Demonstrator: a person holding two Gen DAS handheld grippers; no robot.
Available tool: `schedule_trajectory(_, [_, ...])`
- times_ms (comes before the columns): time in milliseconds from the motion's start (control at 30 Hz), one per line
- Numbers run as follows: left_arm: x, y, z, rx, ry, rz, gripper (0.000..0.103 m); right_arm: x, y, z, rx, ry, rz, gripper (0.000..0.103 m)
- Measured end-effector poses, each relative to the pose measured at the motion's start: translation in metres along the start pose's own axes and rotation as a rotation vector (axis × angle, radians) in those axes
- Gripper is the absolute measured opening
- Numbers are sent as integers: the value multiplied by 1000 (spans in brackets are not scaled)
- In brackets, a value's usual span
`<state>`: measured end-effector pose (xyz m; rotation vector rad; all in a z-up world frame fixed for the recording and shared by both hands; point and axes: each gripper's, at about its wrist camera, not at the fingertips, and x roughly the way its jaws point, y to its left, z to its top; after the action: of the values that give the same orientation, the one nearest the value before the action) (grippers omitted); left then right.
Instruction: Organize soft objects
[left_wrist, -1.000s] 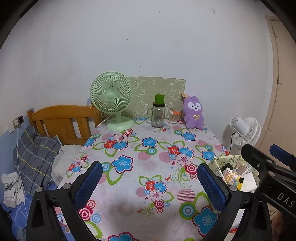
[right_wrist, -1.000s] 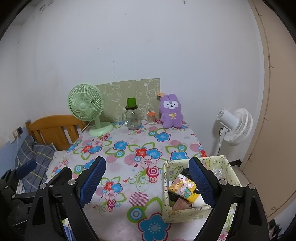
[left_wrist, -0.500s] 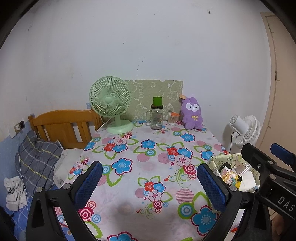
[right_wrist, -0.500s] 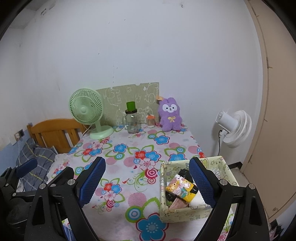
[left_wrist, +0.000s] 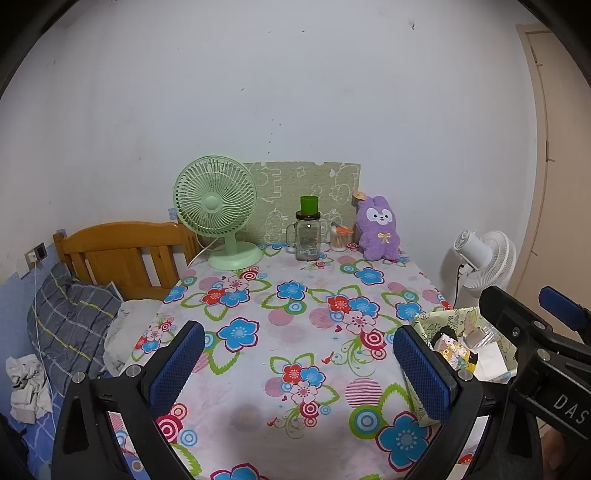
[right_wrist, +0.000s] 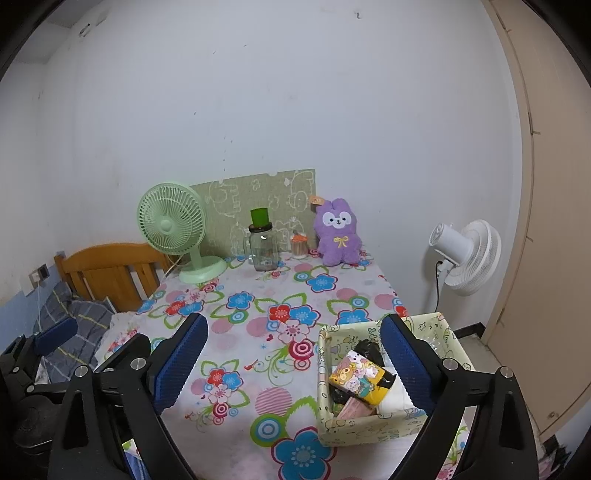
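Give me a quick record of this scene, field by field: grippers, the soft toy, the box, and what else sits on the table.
left gripper: open, empty, above the floral tablecloth
right gripper: open, empty
purple plush rabbit: upright at the table's far edge
pale green printed storage box: near right corner, holding mixed packets
other items: mint green desk fan, glass jar with green lid

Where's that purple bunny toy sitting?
The purple bunny sits at the table's far right corner against the wall, just right of the small orange-lidded jar.
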<state>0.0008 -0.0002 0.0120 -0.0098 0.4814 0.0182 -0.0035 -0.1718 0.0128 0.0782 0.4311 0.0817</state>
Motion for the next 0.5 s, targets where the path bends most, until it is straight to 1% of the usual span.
schedule_trajectory(500, [0, -1, 0, -1, 4, 3, 103, -1, 0, 0, 2, -1, 3, 96])
